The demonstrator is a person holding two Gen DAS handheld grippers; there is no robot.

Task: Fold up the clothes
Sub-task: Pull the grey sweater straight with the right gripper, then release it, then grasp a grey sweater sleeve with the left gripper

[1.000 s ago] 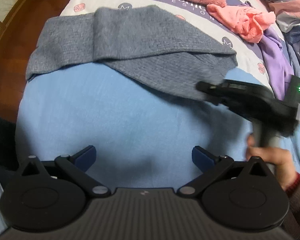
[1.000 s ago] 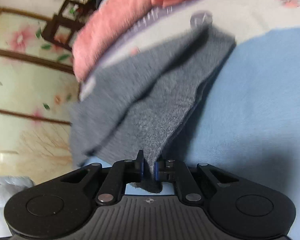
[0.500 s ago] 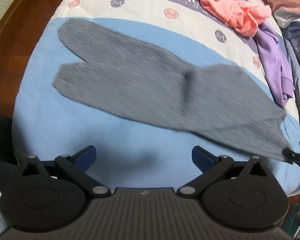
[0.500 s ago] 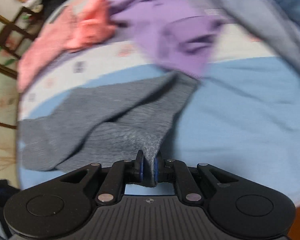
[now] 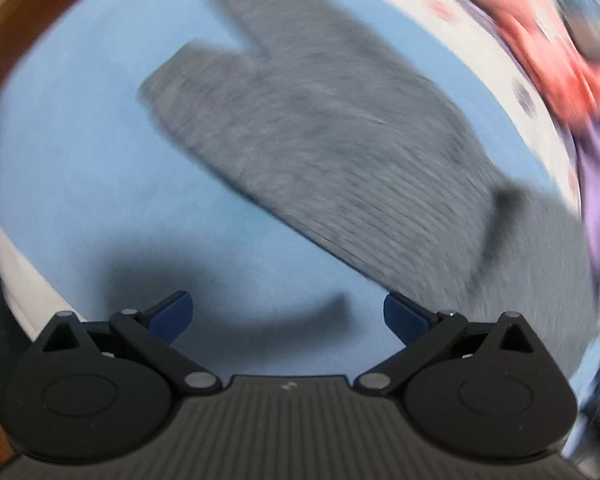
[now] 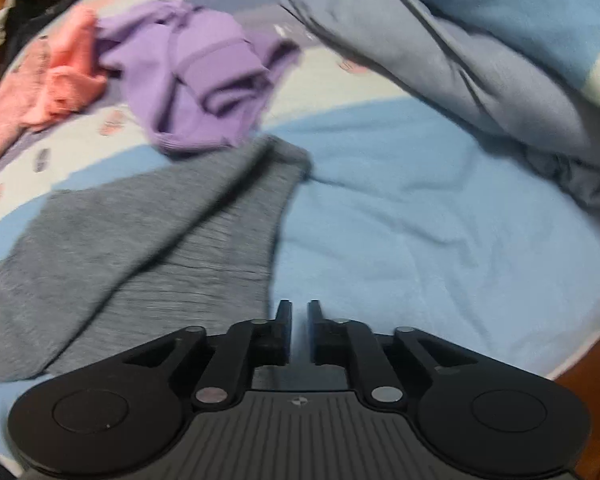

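Grey knit trousers (image 5: 320, 140) lie spread flat on the blue sheet (image 5: 80, 180), their two legs pointing to the upper left in the left wrist view. My left gripper (image 5: 288, 314) hangs wide open just over the sheet, its right fingertip at the trousers' near edge, nothing between the jaws. In the right wrist view the trousers' waist end (image 6: 160, 240) lies left of my right gripper (image 6: 299, 312). Its jaws are opening, a narrow gap shows between them and no cloth is in it.
A purple garment (image 6: 204, 80) and a pink one (image 6: 60, 76) lie crumpled beyond the trousers. A grey-blue quilt (image 6: 440, 60) is heaped at the back right. The bed's edge and brown floor (image 6: 596, 364) show at the lower right.
The right gripper drew the trousers out flat across the sheet, then let go of the grey cloth. The left gripper has sunk toward the bed and rolled; its view is blurred.
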